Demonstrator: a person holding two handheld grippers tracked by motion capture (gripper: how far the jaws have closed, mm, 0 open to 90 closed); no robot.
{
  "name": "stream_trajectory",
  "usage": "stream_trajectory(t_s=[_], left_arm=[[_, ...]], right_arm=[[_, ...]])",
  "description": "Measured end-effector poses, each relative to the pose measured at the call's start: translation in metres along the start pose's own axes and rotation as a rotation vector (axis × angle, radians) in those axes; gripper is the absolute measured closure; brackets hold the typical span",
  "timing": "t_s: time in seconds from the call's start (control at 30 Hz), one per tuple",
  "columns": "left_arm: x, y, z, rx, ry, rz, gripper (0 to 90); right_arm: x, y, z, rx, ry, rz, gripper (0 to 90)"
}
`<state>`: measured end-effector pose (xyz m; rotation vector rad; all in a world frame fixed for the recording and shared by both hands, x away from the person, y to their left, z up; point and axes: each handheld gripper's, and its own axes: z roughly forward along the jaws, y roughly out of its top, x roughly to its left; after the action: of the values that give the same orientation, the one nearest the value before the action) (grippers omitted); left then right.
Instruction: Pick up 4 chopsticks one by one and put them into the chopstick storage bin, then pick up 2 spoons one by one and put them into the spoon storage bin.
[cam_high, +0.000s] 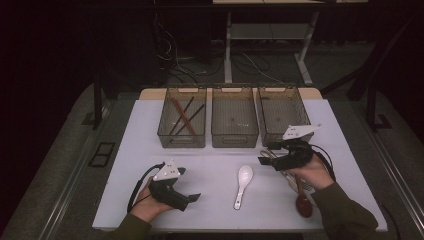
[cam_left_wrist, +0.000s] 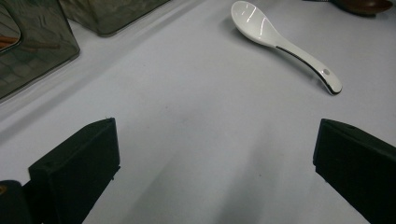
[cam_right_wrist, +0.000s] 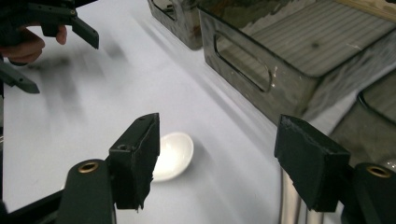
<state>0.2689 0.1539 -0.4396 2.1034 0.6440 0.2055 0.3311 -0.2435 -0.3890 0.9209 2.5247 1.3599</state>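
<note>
Sorting cutlery: the right gripper (cam_high: 267, 156), jaws parted and empty, hangs above the metal cutlery (cam_high: 286, 172) lying just beneath its fingertips, in front of the right-hand basket (cam_high: 283, 114). The one white ceramic spoon (cam_high: 243, 184) lies on the white table (cam_high: 215, 165) between the two grippers, ahead of the left gripper (cam_high: 192, 199), whose jaws stand wide and empty. A clean pick likely means lowering squarely over one handle before closing. Three mesh baskets stand beyond the fingers; the left basket (cam_high: 183, 117) holds chopsticks (cam_high: 184, 116). One wooden spoon (cam_high: 302, 202) lies near the right wrist.
</note>
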Motion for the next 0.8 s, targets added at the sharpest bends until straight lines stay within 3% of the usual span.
stream_trajectory(t_s=[0.33, 0.63, 0.8], left_arm=[[0.001, 0.000, -0.001, -0.003, 0.005, -0.002, 0.0], [0.000, 0.001, -0.001, -0.009, 0.004, -0.006, 0.0], [0.000, 0.000, -0.001, -0.008, 0.005, -0.010, 0.0]], right_arm=[[-0.004, -0.031, -0.021, -0.058, -0.039, 0.046, 24.4], [0.004, -0.056, -0.032, -0.121, -0.086, 0.063, 17.6], [0.007, -0.070, -0.033, -0.118, -0.111, 0.070, 15.8]])
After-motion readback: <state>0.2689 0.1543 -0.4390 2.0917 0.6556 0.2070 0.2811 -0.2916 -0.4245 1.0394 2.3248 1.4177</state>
